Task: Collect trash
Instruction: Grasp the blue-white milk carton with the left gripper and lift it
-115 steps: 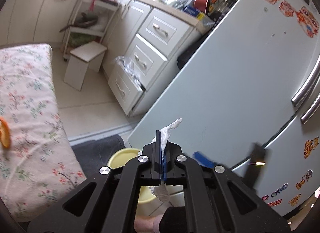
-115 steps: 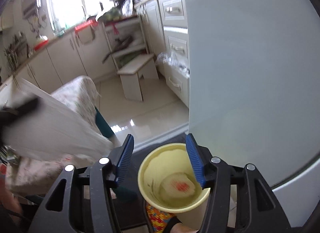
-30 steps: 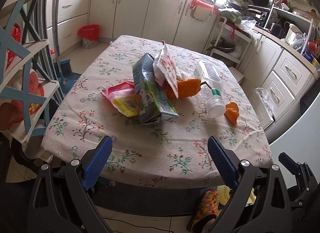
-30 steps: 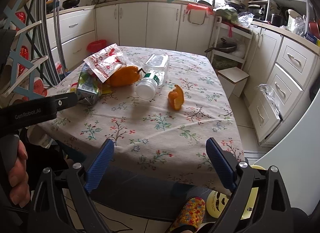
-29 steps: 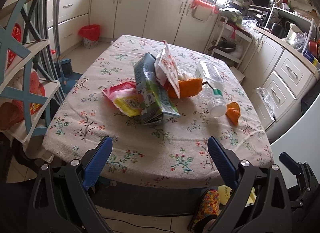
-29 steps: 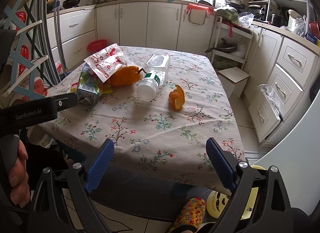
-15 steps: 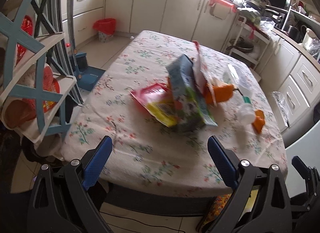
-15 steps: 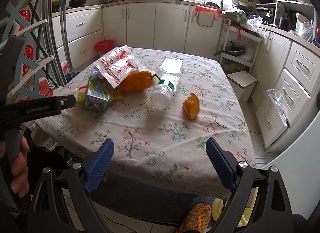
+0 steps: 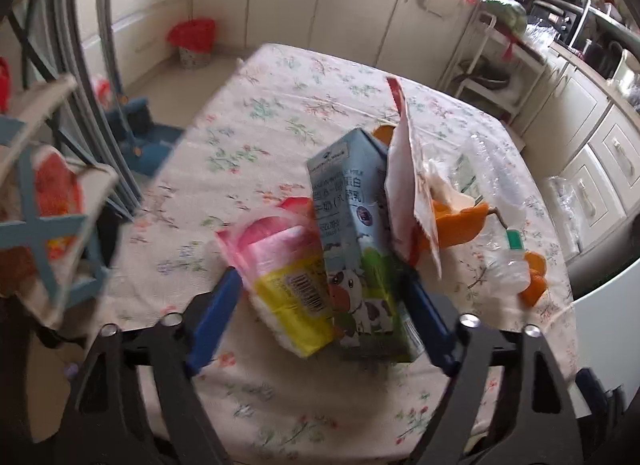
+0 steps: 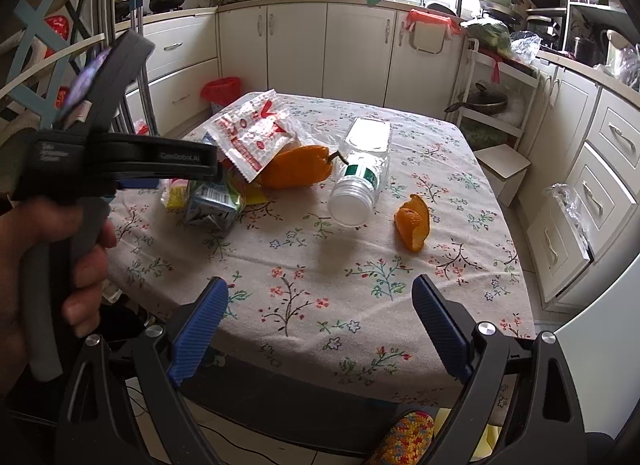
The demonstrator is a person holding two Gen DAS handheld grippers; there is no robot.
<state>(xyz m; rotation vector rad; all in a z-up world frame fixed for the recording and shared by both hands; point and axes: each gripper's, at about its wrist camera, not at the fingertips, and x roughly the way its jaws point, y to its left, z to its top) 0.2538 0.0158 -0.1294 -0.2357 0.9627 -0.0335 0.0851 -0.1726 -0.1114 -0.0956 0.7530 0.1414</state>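
While on table, milk carton [image 9: 362,265]: blue-green, cow print, tilted.

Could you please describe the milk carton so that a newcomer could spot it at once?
On the floral table, find the trash pile at its left side. The milk carton lies there beside a pink-and-yellow packet; it alone is light blue, with a cartoon cow.

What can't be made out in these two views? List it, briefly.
- Left wrist view: motion blur hides whether the left gripper pads touch the milk carton or pink-yellow packet.
- Right wrist view: left gripper body covers the packet.
- Right wrist view: plastic bottle label too small to read.
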